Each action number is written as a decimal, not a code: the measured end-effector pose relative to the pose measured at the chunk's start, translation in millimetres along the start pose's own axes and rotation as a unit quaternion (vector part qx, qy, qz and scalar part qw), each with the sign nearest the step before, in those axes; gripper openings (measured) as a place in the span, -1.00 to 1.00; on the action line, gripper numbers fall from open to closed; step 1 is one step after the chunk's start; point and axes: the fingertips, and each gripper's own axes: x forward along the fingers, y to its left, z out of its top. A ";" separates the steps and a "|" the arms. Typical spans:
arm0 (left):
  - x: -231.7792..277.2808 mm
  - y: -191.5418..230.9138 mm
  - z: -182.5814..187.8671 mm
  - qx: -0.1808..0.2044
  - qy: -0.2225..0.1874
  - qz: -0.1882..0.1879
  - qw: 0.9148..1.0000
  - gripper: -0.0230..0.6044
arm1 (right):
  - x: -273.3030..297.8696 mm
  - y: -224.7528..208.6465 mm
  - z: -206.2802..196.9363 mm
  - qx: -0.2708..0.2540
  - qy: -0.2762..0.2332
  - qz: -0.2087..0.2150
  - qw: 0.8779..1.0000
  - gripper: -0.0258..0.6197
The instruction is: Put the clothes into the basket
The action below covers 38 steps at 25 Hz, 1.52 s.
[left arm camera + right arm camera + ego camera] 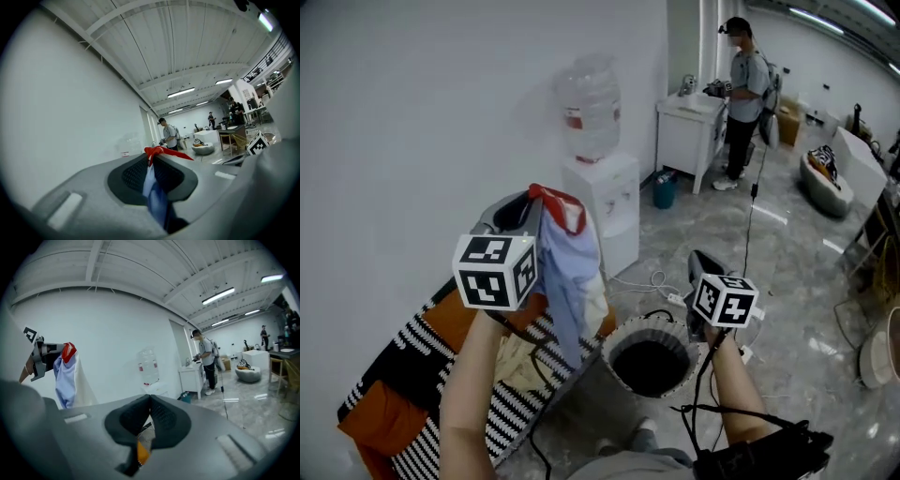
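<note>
Now the left tongs [151,159] pinch the blue-and-red garment [567,281] aloft at ten o'clock of the basket [623,336], the right tongs [149,400] pressed together empty; next, probably, carry it over the rim and release.

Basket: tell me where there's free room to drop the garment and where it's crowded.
The basket mouth is open and looks empty, though dark inside. Bare floor lies right of the cables. Crowded: the striped couch at left holds clothes, and the garment hangs from the left tool above its edge.
</note>
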 end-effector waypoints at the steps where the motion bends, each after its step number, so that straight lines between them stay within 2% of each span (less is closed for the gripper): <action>1: 3.4 -10.1 3.8 0.000 -0.005 -0.011 1.000 -0.79 | -7.2 -8.4 -0.5 0.002 0.001 -0.009 1.000 -0.91; 5: 19.8 -62.2 7.2 0.000 -0.015 -0.061 0.998 -0.79 | -46.5 -47.9 -3.5 0.012 -0.009 -0.062 0.998 -0.91; 13: 61.9 -150.1 -26.9 -0.022 -0.002 -0.143 0.990 -0.79 | -75.8 -113.1 -24.1 0.041 -0.016 -0.143 0.989 -0.91; 18: 71.0 -195.1 -59.9 -0.032 0.029 -0.178 0.983 -0.79 | -91.8 -136.1 -47.6 0.059 -0.005 -0.168 0.984 -0.91; 20: 73.1 -212.0 -76.4 -0.020 0.046 -0.192 0.980 -0.79 | -98.5 -142.6 -56.9 0.063 -0.001 -0.176 0.982 -0.91; 24: 74.8 -245.1 -115.2 0.009 0.075 -0.214 0.974 -0.79 | -106.8 -156.6 -78.9 0.070 0.013 -0.187 0.980 -0.91; 30: 73.8 -285.8 -191.9 0.025 0.142 -0.243 0.959 -0.79 | -114.9 -175.9 -127.5 0.089 0.050 -0.203 0.974 -0.91; 33: 72.8 -307.0 -236.0 0.034 0.180 -0.256 0.949 -0.79 | -119.5 -184.1 -156.4 0.102 0.072 -0.209 0.970 -0.91; 38: 69.8 -337.7 -324.4 0.034 0.258 -0.268 0.928 -0.79 | -121.9 -200.8 -210.8 0.129 0.110 -0.218 0.961 -0.91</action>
